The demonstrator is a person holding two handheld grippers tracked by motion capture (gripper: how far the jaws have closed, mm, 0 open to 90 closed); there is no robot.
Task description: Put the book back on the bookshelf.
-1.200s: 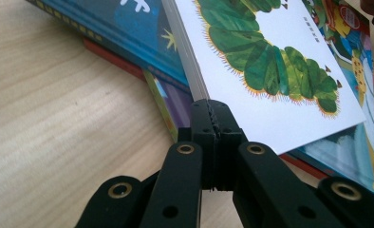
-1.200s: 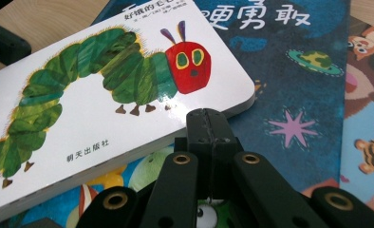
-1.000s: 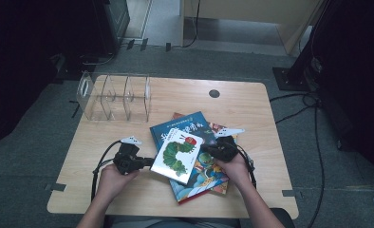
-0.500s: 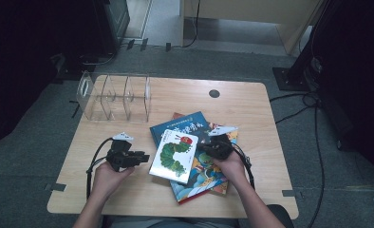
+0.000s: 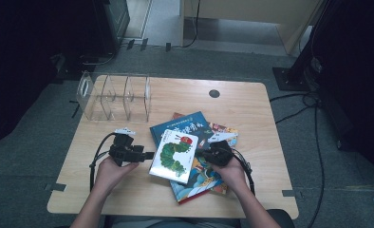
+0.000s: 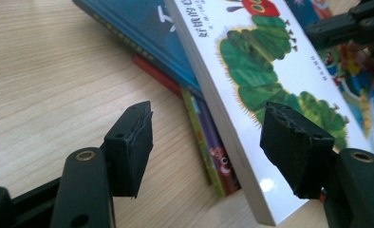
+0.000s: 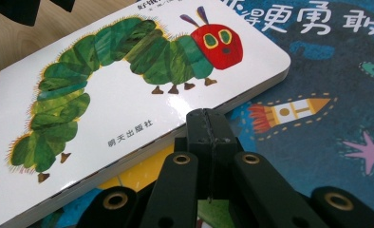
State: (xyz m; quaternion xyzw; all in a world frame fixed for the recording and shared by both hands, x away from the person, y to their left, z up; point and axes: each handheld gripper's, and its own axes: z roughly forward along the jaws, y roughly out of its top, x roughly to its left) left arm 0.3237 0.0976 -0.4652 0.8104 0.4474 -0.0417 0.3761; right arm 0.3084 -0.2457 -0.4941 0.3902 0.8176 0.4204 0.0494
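**Claws at the caterpillar book**

Left claw (image 6: 206,142) stands spread, its jaws either side of the near corner of the white caterpillar book (image 6: 280,80), not touching it. Right claw (image 7: 208,124) is pressed together, its tip at the book's edge, perhaps wedged beneath it. That book lies tilted atop a blue book (image 5: 182,128) and other picture books on the bench (image 5: 251,102). Well apart stands a clear divider rack (image 5: 114,97).

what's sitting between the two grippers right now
The white caterpillar book lies between the left gripper and the right gripper, seen in the high view.
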